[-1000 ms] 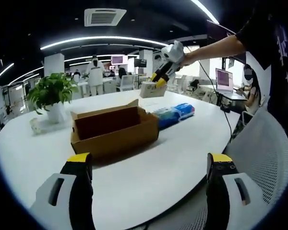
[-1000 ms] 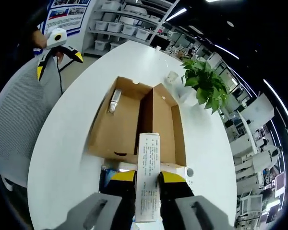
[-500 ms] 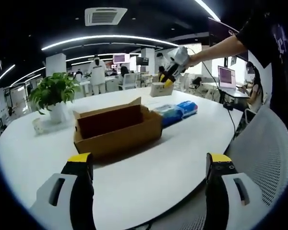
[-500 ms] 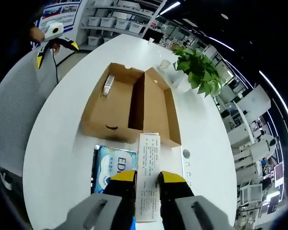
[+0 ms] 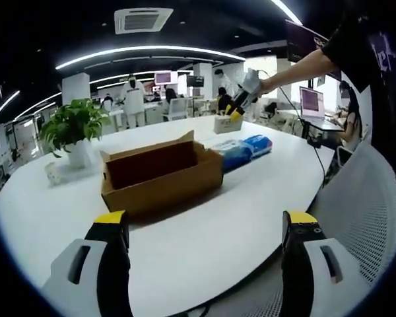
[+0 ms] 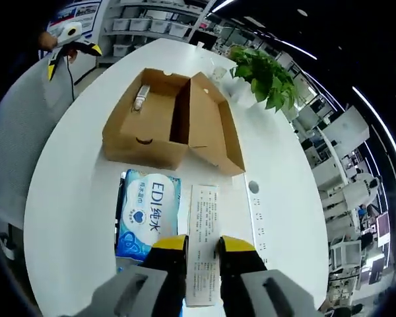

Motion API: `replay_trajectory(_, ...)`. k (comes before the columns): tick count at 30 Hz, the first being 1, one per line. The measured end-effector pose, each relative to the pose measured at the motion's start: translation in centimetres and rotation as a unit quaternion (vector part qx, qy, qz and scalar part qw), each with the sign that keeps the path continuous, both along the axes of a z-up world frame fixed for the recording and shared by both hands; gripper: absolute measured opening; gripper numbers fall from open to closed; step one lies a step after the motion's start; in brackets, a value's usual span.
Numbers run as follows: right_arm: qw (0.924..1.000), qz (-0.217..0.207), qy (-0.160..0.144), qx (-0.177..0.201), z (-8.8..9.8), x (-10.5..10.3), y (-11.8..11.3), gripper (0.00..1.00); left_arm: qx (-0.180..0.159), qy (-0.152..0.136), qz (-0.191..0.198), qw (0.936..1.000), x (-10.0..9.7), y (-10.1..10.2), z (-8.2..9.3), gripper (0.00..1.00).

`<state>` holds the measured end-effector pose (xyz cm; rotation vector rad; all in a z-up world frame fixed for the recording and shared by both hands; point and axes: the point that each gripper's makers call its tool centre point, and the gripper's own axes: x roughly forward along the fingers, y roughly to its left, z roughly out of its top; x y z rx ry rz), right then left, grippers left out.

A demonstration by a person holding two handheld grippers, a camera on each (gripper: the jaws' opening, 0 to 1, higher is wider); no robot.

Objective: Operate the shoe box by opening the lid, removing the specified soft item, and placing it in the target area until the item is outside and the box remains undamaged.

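The brown shoe box (image 6: 145, 132) stands open on the white table (image 6: 72, 218), its lid (image 6: 214, 135) folded back. A small pale tube (image 6: 141, 100) lies inside. A soft blue tissue pack (image 6: 148, 214) lies on the table outside the box. My right gripper (image 6: 203, 246) is shut on a slim white printed carton (image 6: 203, 224), held over the table just beside the pack. In the left gripper view the box (image 5: 162, 175), the pack (image 5: 241, 148) and the right gripper (image 5: 241, 100) with the carton (image 5: 226, 123) lie ahead. My left gripper (image 5: 204, 221) stands wide open, holding nothing, at the table's near edge.
A potted plant (image 5: 72, 129) and a small white cup (image 5: 51, 173) stand left of the box. A grey mesh chair (image 5: 363, 211) sits at the table's edge. A small round mark (image 6: 253, 187) is on the table near the lid. People and desks fill the background.
My right gripper has carried the carton away from over the box, past the tissue pack, and lower toward the table. The left gripper has stayed open and in place.
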<state>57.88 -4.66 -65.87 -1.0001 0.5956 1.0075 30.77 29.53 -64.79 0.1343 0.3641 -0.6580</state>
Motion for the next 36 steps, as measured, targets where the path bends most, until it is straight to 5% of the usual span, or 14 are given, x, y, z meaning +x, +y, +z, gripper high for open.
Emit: replay_trajectory(36, 0.9962, -0.021, 0.042, -0.074, -8.2, 1.3, -7.4, 0.14, 0.004, 0.029, 0.024, 0.9993, 0.0, 1.0, -0.9, 0.88)
